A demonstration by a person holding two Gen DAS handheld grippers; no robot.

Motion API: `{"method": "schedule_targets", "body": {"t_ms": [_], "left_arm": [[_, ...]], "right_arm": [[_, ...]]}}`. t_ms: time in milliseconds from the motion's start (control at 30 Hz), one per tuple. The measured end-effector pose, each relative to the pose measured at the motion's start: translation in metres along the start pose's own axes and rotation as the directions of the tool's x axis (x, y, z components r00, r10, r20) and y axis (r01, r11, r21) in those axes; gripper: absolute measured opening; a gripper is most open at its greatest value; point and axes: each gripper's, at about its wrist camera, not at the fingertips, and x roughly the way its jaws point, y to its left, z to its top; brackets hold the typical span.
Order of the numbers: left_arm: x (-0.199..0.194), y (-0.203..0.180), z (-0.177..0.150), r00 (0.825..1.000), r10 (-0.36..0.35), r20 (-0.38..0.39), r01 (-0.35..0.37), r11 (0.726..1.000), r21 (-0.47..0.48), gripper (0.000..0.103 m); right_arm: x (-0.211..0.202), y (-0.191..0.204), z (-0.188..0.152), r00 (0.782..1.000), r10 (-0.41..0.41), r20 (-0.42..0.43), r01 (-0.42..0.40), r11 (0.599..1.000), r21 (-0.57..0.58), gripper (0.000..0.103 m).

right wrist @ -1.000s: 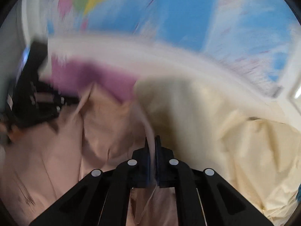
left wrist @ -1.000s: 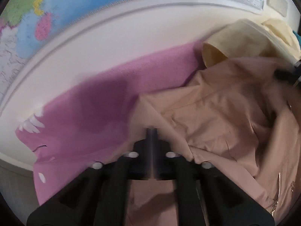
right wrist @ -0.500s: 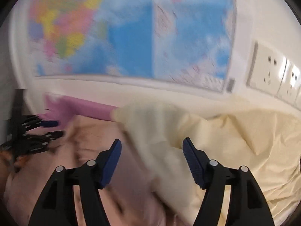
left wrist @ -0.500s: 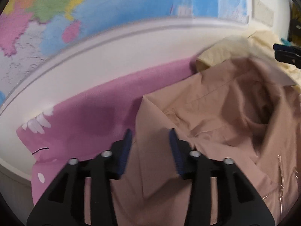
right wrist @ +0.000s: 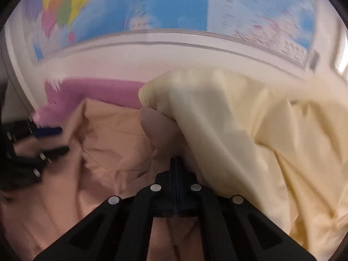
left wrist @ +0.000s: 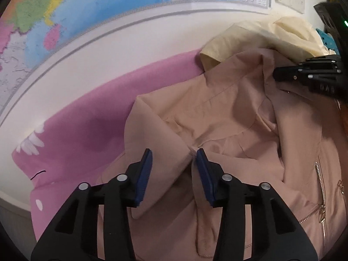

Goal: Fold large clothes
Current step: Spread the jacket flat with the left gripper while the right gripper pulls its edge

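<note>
Pink sheet (left wrist: 91, 117) lies beyond the crumpled tan jacket (left wrist: 217, 113), which sits under both claws; left claw (left wrist: 174, 169) spread over a fold, right claw (right wrist: 177, 163) pressed together, whether pinching jacket unclear; regripping step, next likely needs pinching that fold.

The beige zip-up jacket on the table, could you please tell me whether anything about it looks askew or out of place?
Yes: the beige zip-up jacket lies rumpled, with its collar folded over rather than flat. Its far edge overlaps the pale yellow garment, and it partly covers the pink cloth, so the garments are tangled in one heap.
</note>
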Motion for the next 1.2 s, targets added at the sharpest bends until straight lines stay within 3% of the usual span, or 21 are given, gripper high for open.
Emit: {"method": "schedule_targets", "body": {"t_ms": [67,133,200,267,333,433,500,633,733,900,967,1000,1033,1133,1200], "left_arm": [[-0.022,-0.005,-0.011,0.997,0.031,0.070,-0.033,0.999,0.025,0.071],[-0.044,-0.007,-0.028,0.992,0.050,0.113,-0.056,0.997,0.048,0.074],[-0.056,-0.007,-0.043,0.992,0.055,0.117,-0.061,0.997,0.053,0.074],[-0.068,-0.008,-0.058,0.993,0.039,0.113,-0.046,0.997,0.056,0.074],[-0.079,-0.010,-0.074,0.995,0.018,0.102,-0.025,0.998,0.063,0.074],[-0.092,-0.027,-0.082,0.994,-0.040,0.100,0.034,0.997,0.065,0.074],[-0.100,-0.036,-0.086,0.991,-0.082,0.109,0.074,0.994,0.075,0.076],[-0.113,-0.065,-0.087,0.981,-0.150,0.121,0.140,0.986,0.091,0.076],[-0.118,-0.086,-0.085,0.974,-0.185,0.131,0.170,0.978,0.116,0.078],[-0.112,-0.117,-0.081,0.972,-0.215,0.097,0.203,0.971,0.124,0.078],[-0.111,-0.126,-0.081,0.972,-0.217,0.090,0.206,0.971,0.122,0.078],[-0.111,-0.129,-0.082,0.972,-0.217,0.089,0.205,0.971,0.123,0.078],[-0.111,-0.133,-0.082,0.972,-0.222,0.082,0.212,0.970,0.121,0.078],[-0.112,-0.140,-0.085,0.972,-0.224,0.067,0.215,0.969,0.121,0.078],[-0.115,-0.143,-0.087,0.971,-0.231,0.068,0.221,0.967,0.124,0.078]], "right_arm": [[-0.023,0.000,-0.008,0.999,0.022,0.035,-0.022,1.000,0.000,0.015],[-0.062,-0.008,-0.026,0.994,0.056,0.090,-0.057,0.998,0.012,0.055],[-0.095,-0.015,-0.043,0.991,0.028,0.130,-0.033,0.999,0.043,0.065],[-0.131,-0.034,-0.072,0.990,-0.007,0.142,-0.008,0.994,0.109,0.066],[-0.160,-0.053,-0.104,0.989,-0.034,0.143,0.008,0.984,0.177,0.075],[-0.198,-0.091,-0.171,0.983,-0.167,0.072,0.139,0.948,0.287,0.077],[-0.210,-0.105,-0.210,0.978,-0.209,0.023,0.188,0.917,0.352,0.078],[-0.235,-0.124,-0.289,0.972,-0.232,-0.028,0.211,0.825,0.524,0.084],[-0.235,-0.117,-0.330,0.990,-0.140,-0.007,0.117,0.800,0.588,0.085],[-0.220,-0.080,-0.342,0.999,-0.045,-0.010,0.043,0.851,0.523,0.084],[-0.209,-0.064,-0.339,0.997,-0.062,-0.050,0.078,0.886,0.457,0.064],[-0.207,-0.059,-0.337,0.993,-0.105,-0.063,0.121,0.899,0.421,0.046],[-0.205,-0.057,-0.334,0.989,-0.123,-0.082,0.145,0.911,0.385,0.006],[-0.225,-0.072,-0.324,0.977,-0.206,-0.062,0.214,0.898,0.385,0.005],[-0.251,-0.084,-0.309,0.944,-0.327,-0.031,0.315,0.875,0.367,0.005]]}}
